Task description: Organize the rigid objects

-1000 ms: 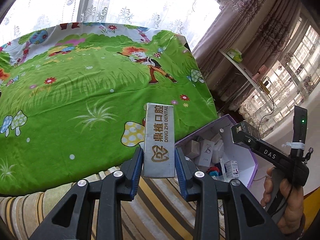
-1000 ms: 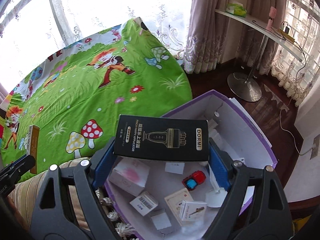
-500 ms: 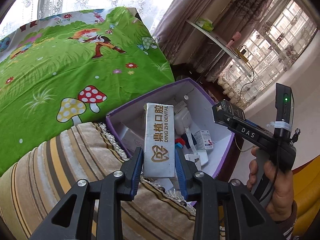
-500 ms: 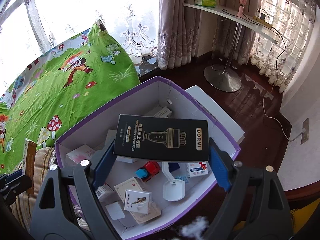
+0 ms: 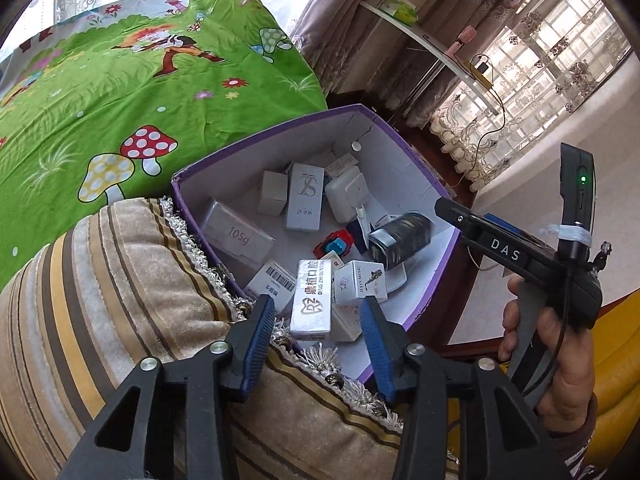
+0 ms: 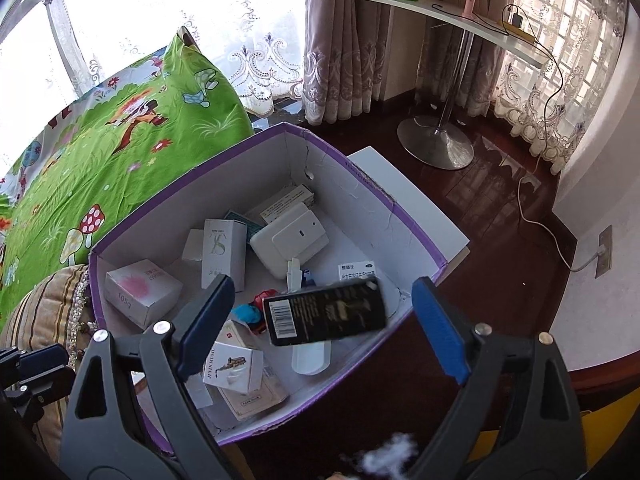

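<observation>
- The left hand-held gripper (image 5: 318, 336) is seen over the purple storage box (image 5: 416, 308), its jaws opening; the silver dental box (image 5: 311, 299) lies between them, untouched by the pads.
- The right hand-held gripper (image 6: 320, 322) is spread wide and still opening; the black DORMI box (image 6: 326, 316) is seen blurred and tilted between the jaws, clear of both pads, above the purple box.

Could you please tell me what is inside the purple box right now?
The purple box holds white cartons, a white adapter, a red toy car, a silver dental box and a black box. Whatever lies beneath them is hidden.
</observation>
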Available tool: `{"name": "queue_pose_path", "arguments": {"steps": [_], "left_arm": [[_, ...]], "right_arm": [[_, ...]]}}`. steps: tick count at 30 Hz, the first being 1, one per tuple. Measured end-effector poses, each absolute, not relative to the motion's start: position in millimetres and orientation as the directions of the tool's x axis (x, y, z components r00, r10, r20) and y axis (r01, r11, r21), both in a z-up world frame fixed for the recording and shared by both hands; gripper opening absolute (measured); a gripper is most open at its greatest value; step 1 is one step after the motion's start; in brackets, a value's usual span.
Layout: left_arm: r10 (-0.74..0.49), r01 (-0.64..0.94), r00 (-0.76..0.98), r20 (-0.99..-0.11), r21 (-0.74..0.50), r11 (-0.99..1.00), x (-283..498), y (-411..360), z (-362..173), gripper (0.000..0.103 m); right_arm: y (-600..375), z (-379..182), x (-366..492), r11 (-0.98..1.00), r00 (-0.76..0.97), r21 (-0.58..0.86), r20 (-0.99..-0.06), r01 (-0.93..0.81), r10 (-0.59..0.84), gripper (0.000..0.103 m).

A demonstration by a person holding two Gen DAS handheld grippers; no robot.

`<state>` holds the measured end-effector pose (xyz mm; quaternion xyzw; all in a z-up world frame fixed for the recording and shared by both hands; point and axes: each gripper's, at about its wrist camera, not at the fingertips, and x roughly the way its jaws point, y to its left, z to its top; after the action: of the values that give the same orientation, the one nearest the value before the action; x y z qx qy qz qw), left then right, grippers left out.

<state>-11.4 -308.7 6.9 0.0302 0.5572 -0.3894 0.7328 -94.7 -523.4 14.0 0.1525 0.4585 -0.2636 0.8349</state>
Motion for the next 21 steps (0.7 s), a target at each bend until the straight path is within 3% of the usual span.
{"name": "queue_pose_path", "arguments": {"steps": [6, 11, 17, 21], "left_arm": [[-0.540, 0.616, 0.112, -0.834, -0.368, 0.696, -30.1, -296.8, 14.9, 0.064], [-0.534, 0.616, 0.143, -0.833, -0.348, 0.707, -36.6, -294.9, 16.6, 0.067], [-0.554, 0.605, 0.151, -0.819, -0.366, 0.707, -31.9, -297.9, 15.0, 0.078], [-0.556, 0.576, 0.157, -0.816, -0.382, 0.723, -24.1, -295.0, 12.8, 0.079]], "right_arm": [[-501.4, 26.6, -104.7, 0.841, 0.454, -0.004, -0.840, 0.541, -0.297, 0.095], [-483.4, 37.2, -115.9, 0.861, 0.465, -0.029, -0.832, 0.507, -0.302, 0.095], [-476.0, 36.8, -120.2, 0.868, 0.467, -0.024, -0.835, 0.496, -0.291, 0.095], [-475.6, 34.9, -119.5, 0.868, 0.466, -0.021, -0.837, 0.496, -0.287, 0.095]]}}
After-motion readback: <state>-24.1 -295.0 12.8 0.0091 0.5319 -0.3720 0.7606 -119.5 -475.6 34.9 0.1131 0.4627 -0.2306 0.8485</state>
